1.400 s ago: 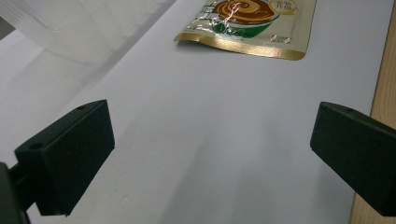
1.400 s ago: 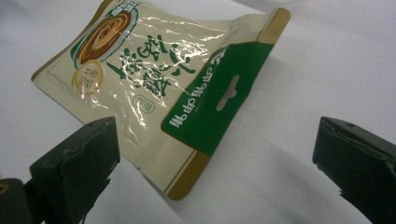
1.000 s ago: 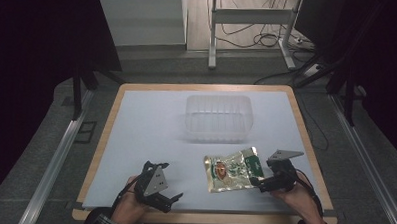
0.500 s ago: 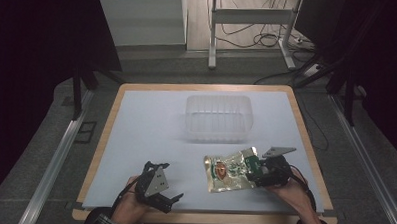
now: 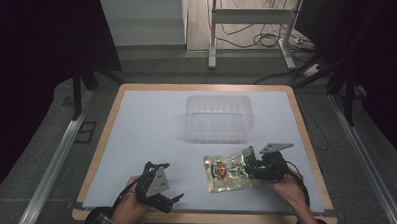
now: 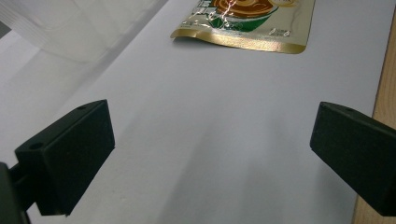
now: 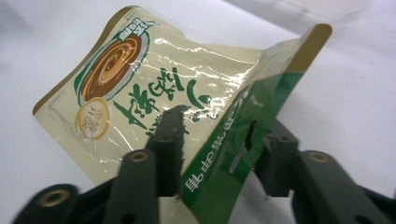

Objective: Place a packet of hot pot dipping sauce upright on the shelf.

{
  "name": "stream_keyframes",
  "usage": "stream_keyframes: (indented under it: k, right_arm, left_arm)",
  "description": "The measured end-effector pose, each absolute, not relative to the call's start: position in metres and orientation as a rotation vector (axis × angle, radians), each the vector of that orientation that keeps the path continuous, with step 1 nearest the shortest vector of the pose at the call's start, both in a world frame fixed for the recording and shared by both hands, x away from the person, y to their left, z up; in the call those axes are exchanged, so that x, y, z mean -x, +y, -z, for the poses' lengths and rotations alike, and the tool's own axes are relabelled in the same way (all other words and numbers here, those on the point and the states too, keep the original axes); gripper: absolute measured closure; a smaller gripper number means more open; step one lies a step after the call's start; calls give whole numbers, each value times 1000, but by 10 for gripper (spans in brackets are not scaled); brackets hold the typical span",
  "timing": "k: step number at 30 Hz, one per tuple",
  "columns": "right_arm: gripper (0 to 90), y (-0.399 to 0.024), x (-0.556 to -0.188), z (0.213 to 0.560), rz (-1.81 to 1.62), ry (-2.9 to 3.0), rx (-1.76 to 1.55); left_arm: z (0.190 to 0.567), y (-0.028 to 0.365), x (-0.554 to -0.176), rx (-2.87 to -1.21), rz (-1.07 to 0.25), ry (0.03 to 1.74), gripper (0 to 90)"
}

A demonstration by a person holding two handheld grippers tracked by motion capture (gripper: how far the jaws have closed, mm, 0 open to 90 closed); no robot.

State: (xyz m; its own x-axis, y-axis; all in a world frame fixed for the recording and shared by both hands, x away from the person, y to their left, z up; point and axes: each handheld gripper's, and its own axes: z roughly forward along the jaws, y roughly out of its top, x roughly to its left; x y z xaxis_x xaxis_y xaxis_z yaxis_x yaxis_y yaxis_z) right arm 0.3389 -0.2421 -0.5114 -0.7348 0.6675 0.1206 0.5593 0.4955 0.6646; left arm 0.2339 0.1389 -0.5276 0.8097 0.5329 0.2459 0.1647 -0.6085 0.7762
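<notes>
- My right gripper [image 7: 212,154] has just been closing on the pouch's [image 5: 228,170] green header, one jaw on each face, so it can lift.
- The pouch lies near the tub [image 5: 218,117], on my side of it.
- My left gripper [image 5: 159,188] rests apart from the pouch, jaws wide, leaving room.

Pouch [image 6: 243,23] top cut off in left gripper view

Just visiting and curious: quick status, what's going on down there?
Right gripper just closing on the snack pouch, edge between its jaws. Left gripper open, idle. Clear tub beyond, nothing in the way.
</notes>
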Motion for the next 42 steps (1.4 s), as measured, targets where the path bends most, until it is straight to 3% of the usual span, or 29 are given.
stream_keyframes:
  k: [4, 10, 42]
  right_arm:
    - [753, -241, -343, 515, -1044, 2619, -1099]
    - [873, -244, -344, 512, -1079, 2621, -1143]
    - [891, -250, -346, 471, -1581, 2502, -1431]
  left_arm:
    - [527, 139, -234, -2200, -593, 508, 0]
    - [527, 139, -234, -2200, -595, 506, 0]
    - [528, 138, -233, -2207, -622, 503, 0]
